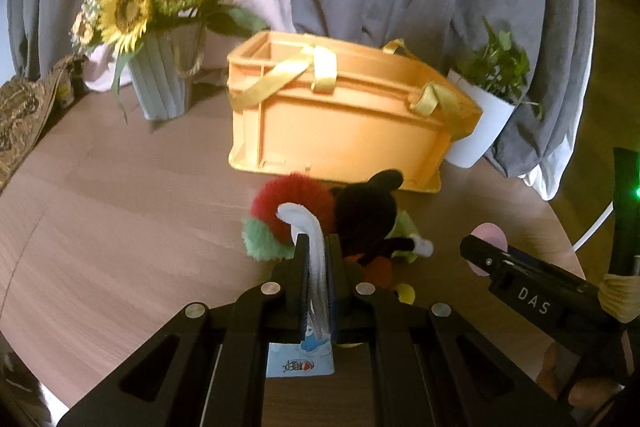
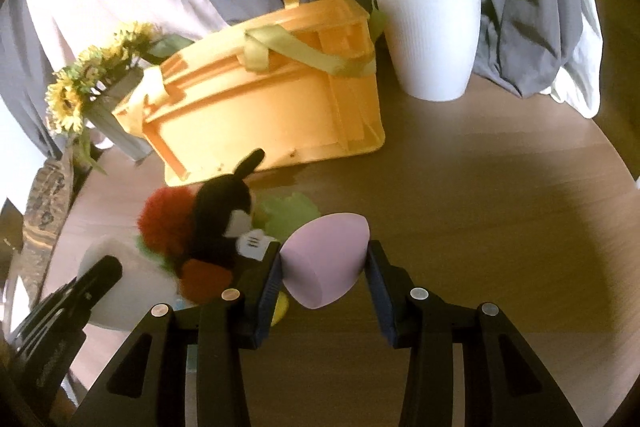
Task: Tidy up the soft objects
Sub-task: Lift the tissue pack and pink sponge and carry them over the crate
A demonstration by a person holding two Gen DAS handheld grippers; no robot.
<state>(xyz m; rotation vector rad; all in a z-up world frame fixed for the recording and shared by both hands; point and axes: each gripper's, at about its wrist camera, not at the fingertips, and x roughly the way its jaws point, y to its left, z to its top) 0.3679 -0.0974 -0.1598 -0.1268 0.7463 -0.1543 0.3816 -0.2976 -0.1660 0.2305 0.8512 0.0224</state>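
Here, left fingers point(image 1: 318, 259) clamped on limp white tissue pack point(image 1: 316, 267); right fingers point(image 2: 324, 259) gripping pink egg-shaped sponge point(image 2: 326, 259).

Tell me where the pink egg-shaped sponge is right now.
In the right wrist view, the pink egg-shaped sponge sits clamped in the right tool, just right of the black plush mouse.

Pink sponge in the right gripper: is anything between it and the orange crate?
The plush toys lie on the table in front of the orange crate, left of the pink sponge. The direct line looks clear, but the crate's near wall and the yellow strap draped over its rim must be cleared from above.
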